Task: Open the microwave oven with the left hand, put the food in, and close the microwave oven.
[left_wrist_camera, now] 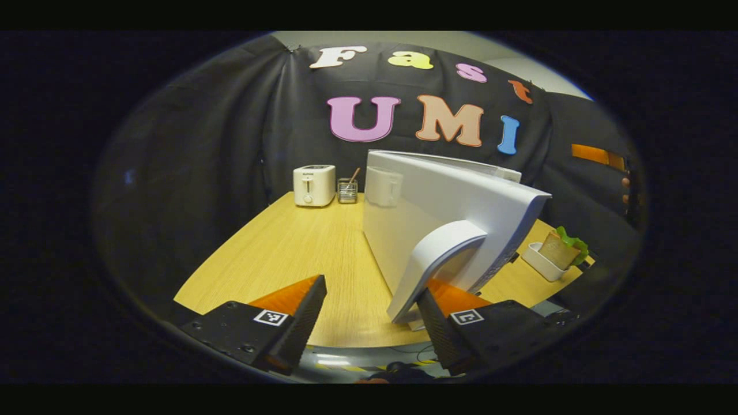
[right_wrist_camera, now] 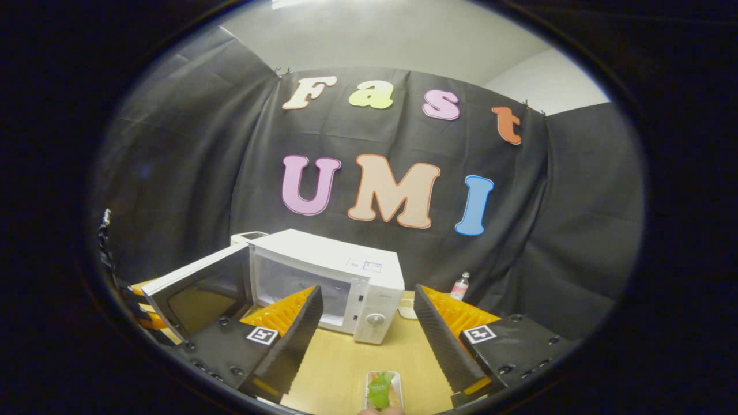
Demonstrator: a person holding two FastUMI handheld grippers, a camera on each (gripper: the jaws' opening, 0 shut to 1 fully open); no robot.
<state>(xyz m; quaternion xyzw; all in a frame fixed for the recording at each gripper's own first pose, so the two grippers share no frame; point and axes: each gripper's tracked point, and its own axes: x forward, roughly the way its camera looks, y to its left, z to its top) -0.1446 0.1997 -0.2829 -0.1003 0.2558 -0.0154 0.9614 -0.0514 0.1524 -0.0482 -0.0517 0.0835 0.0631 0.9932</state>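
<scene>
From the left gripper view, the left gripper (left_wrist_camera: 369, 323) has its jaws spread wide with nothing clamped between them; its right finger (left_wrist_camera: 438, 323) sits just behind the curved white handle (left_wrist_camera: 438, 259) of the white microwave oven door (left_wrist_camera: 450, 202), though I cannot tell whether it touches. The door stands swung out, edge-on, just ahead of the right-hand jaw, and the bare light wooden tabletop (left_wrist_camera: 311, 253) fills the gap between the two jaws. Far ahead of the left jaw, at the back of the table, stand a small white toaster (left_wrist_camera: 314, 184) and, just beside it, a little wire holder (left_wrist_camera: 347, 190) with a stick in it. Off beyond the right jaw lies a white rectangular tray of sandwich with green lettuce (left_wrist_camera: 556, 253), near the table's edge. In the right gripper view, the right gripper (right_wrist_camera: 366, 340) also hangs with jaws wide apart and holds nothing. Ahead of it, straddling the line of its left jaw, sits the boxy white microwave oven (right_wrist_camera: 346, 276), its dark-windowed door (right_wrist_camera: 196, 288) open out past the left jaw and its cavity bare to sight. The tray of food (right_wrist_camera: 381, 391) lies on the table low between the jaws, closer than the fingertips. A small clear bottle (right_wrist_camera: 459, 286) stands beyond the right jaw, by the cloth wall.
</scene>
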